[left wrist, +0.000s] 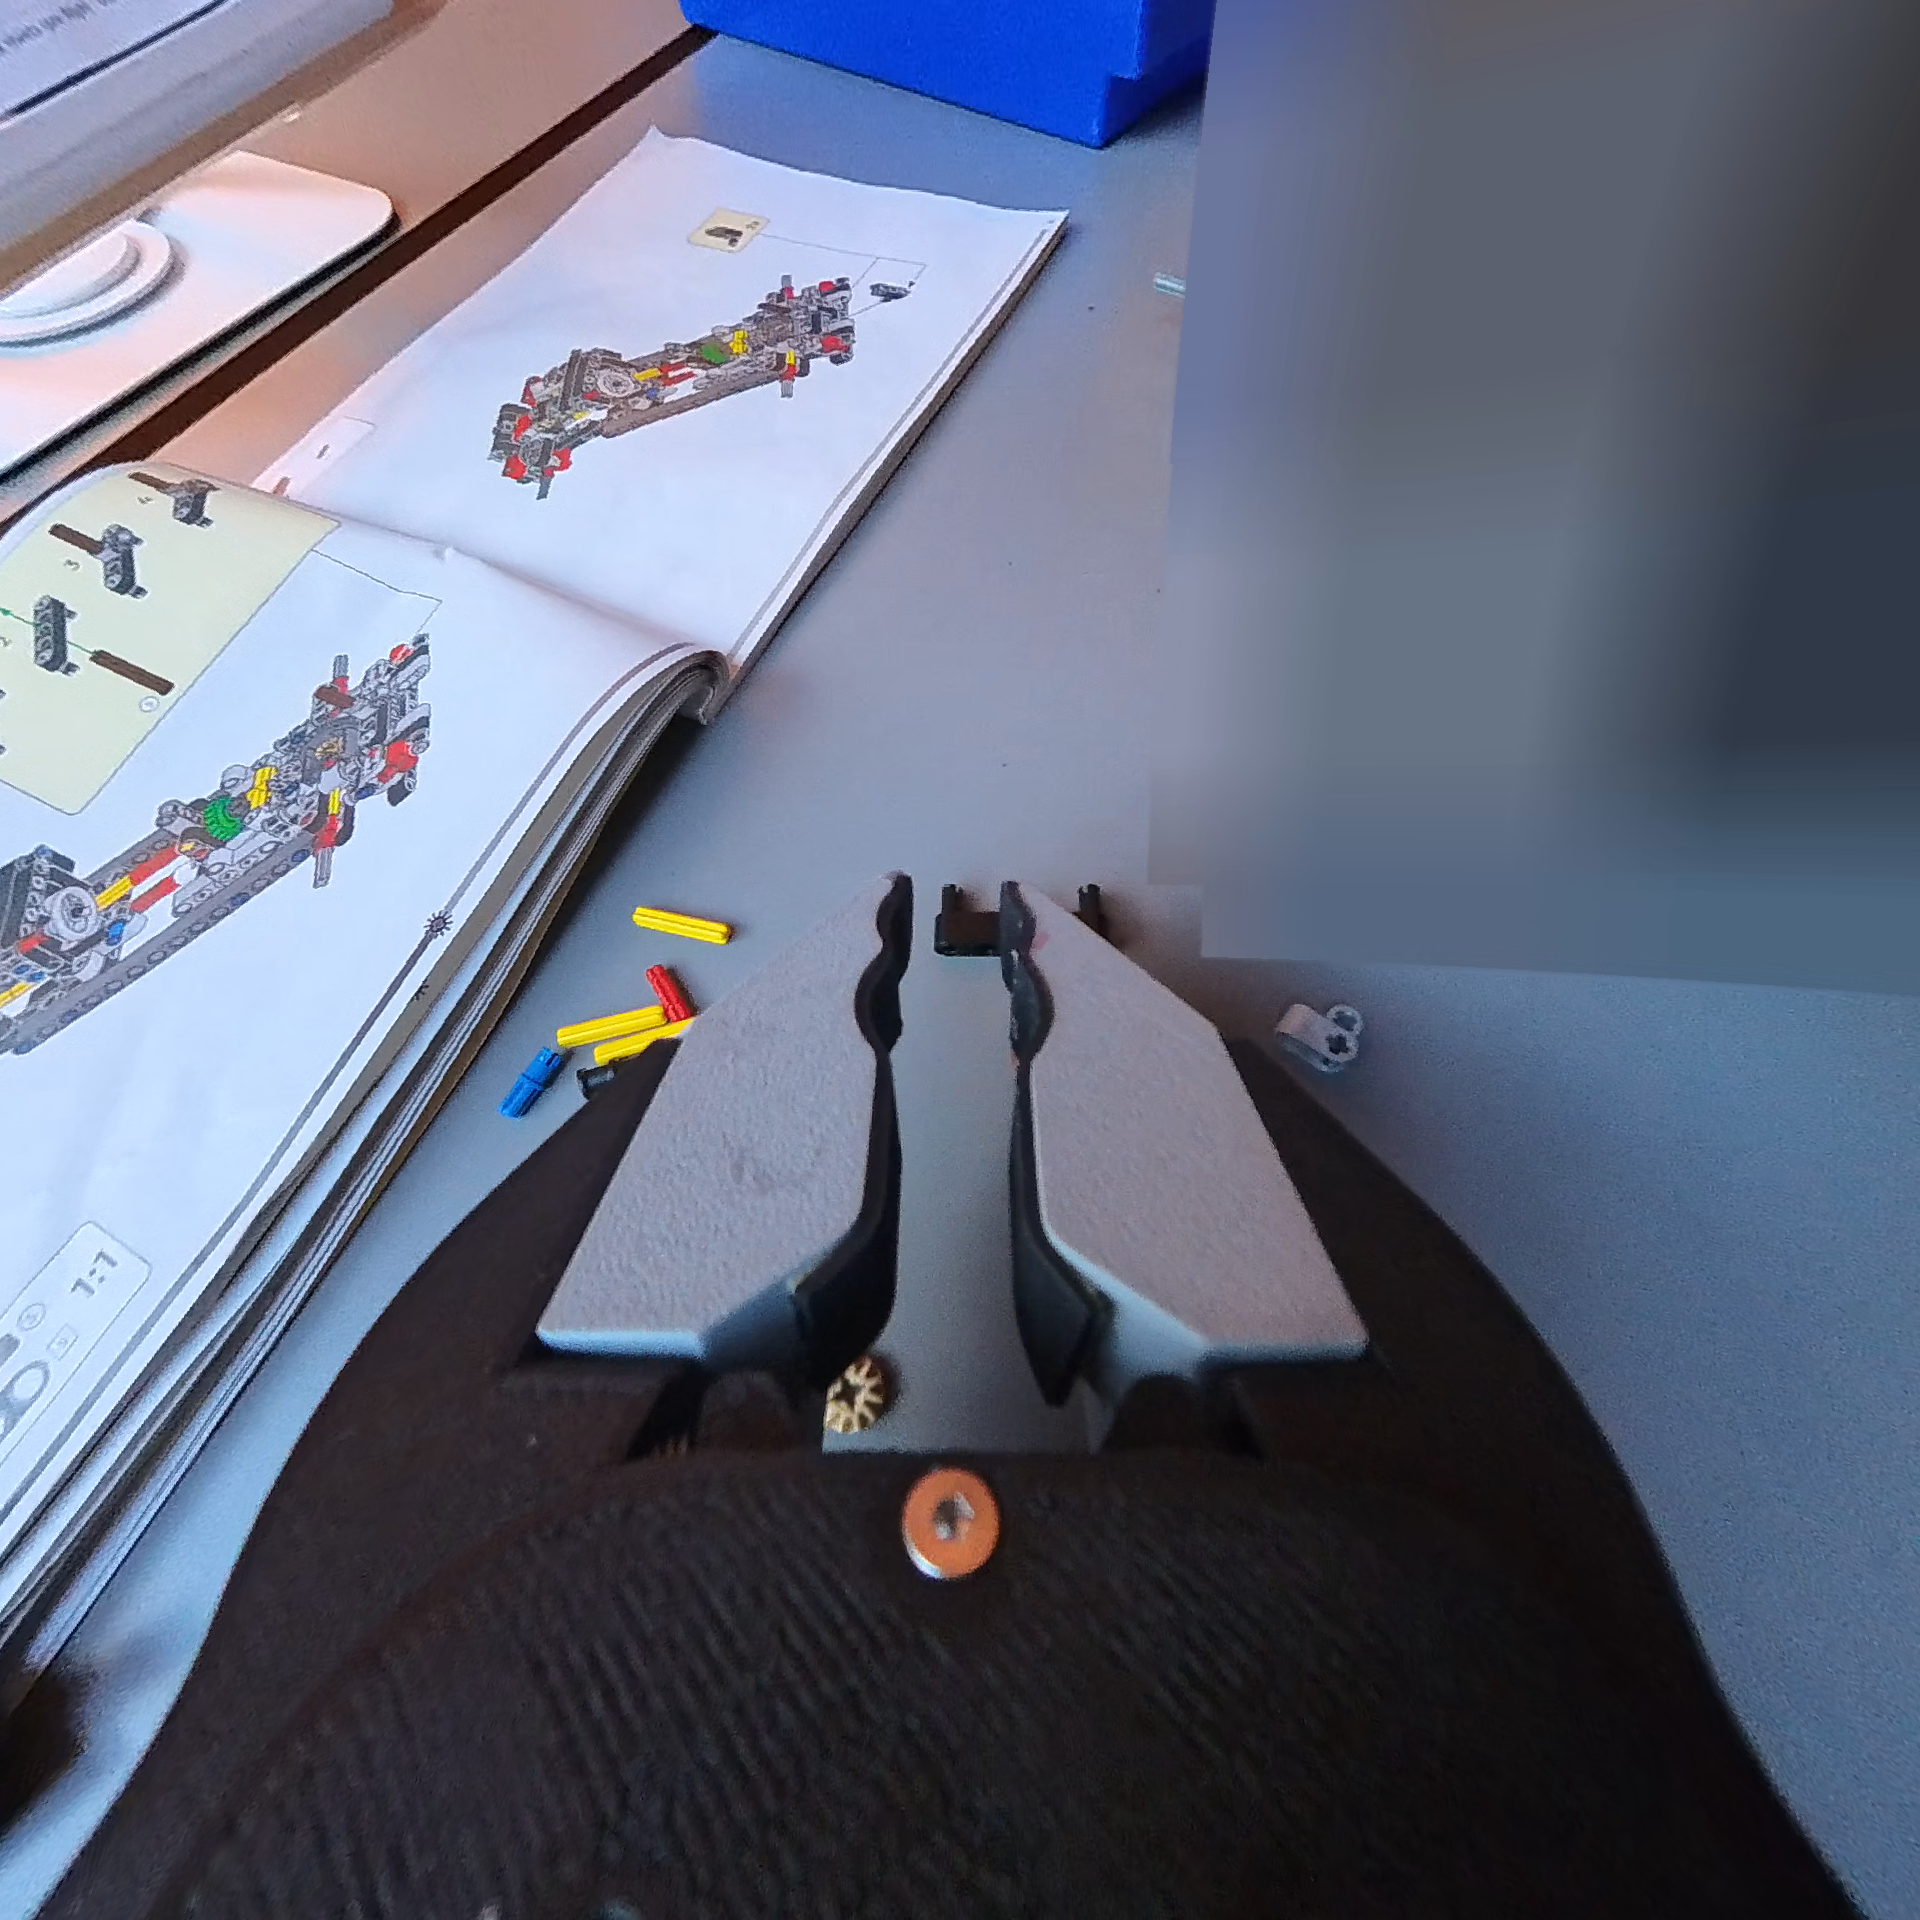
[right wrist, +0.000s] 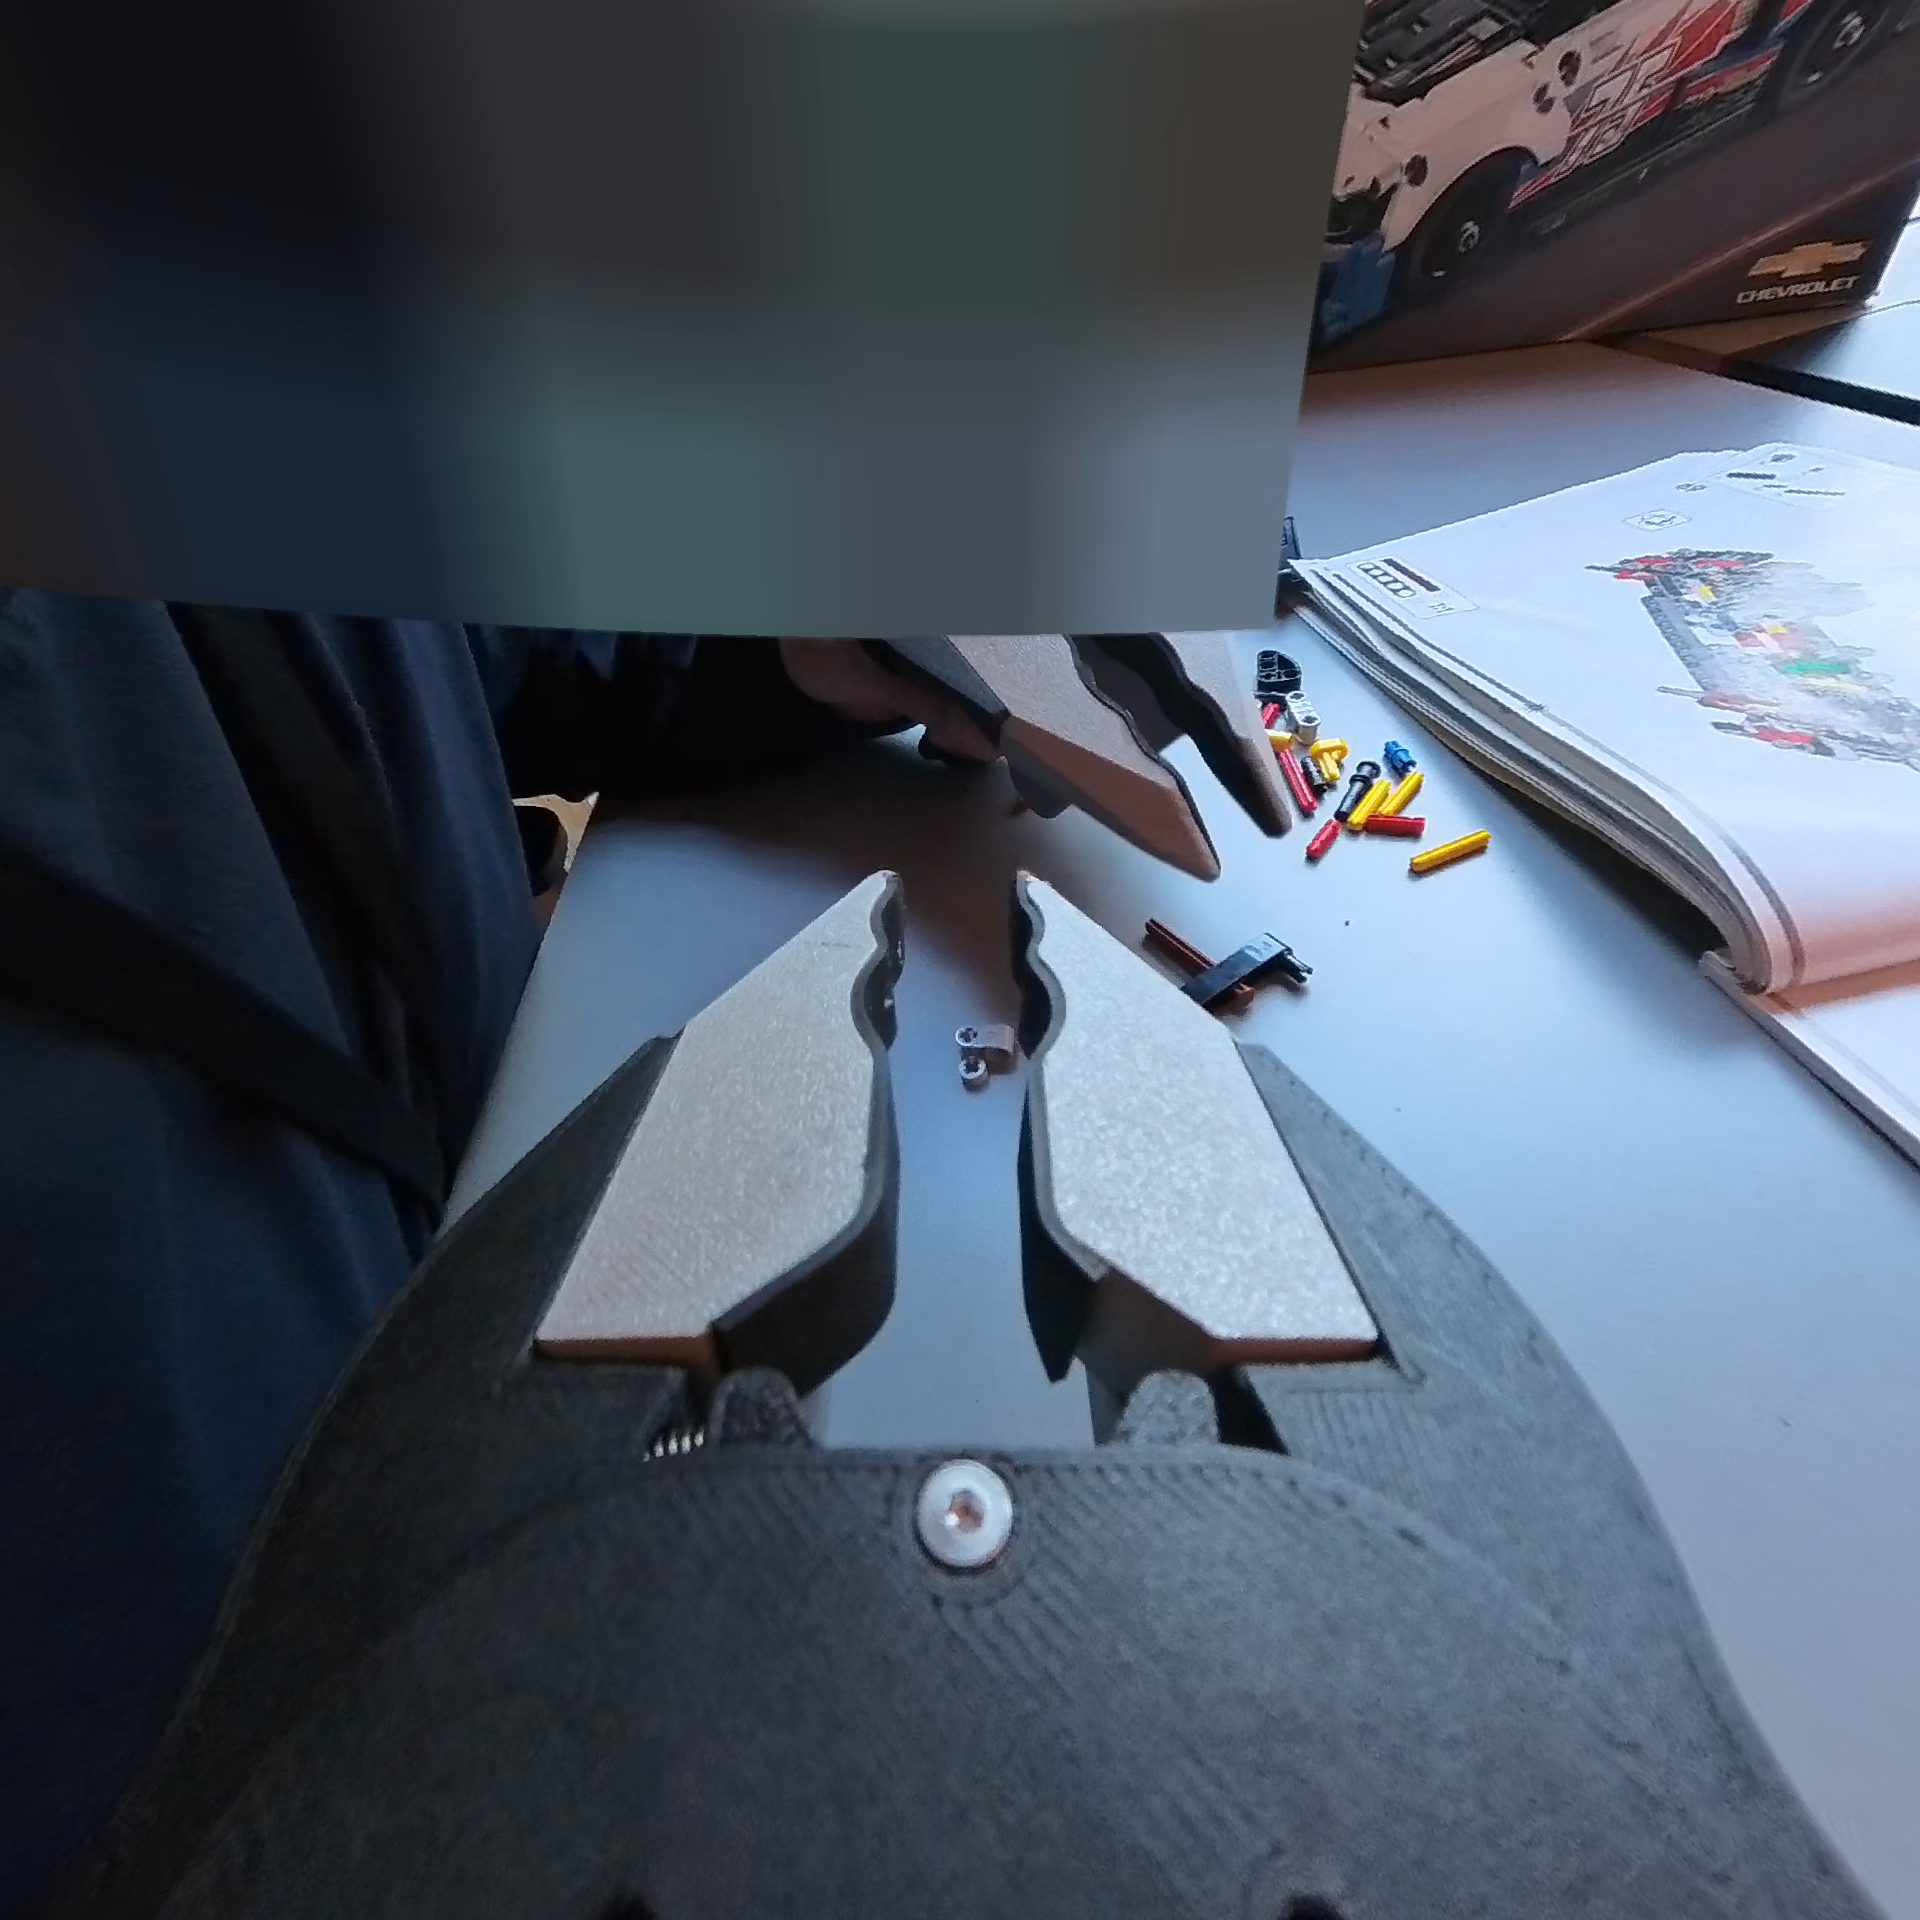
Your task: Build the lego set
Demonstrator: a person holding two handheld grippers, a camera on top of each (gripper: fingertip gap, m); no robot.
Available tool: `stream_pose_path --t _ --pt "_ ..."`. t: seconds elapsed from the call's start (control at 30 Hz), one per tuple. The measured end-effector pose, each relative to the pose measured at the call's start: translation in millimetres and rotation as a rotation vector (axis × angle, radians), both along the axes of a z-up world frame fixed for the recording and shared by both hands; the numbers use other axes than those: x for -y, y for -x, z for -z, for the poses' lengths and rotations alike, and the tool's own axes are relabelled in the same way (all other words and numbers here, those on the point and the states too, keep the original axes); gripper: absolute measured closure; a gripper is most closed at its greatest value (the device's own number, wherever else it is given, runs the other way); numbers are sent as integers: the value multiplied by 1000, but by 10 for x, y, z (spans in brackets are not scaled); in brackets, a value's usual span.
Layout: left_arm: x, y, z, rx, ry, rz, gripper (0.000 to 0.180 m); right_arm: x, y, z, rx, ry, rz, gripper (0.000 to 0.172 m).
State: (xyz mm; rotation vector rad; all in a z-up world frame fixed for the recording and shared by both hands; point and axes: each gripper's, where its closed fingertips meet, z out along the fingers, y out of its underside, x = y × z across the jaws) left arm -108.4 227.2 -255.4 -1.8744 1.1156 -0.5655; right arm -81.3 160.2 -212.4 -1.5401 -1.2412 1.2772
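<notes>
the black l-shaped plastic piece is partly covered by the left tongs' right finger. the open white instruction booklet and blue plastic box run off-frame. the printed cardboard box is cut off.

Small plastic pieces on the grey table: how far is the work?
Done: a black angled piece seems threaded on a brown axle. In hand: nothing; left gripper and right gripper are open, a small grey connector lying loose between the right one's fingers. Left: yellow, red and blue pins scattered beside the open instruction booklet.
</notes>
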Motion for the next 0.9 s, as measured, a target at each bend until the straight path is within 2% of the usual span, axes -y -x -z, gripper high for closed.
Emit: stream_pose_path --t 0.9 --pt "36 -18 -5 -11 4 6 168 52 5 -22 -13 -11 -19 157"
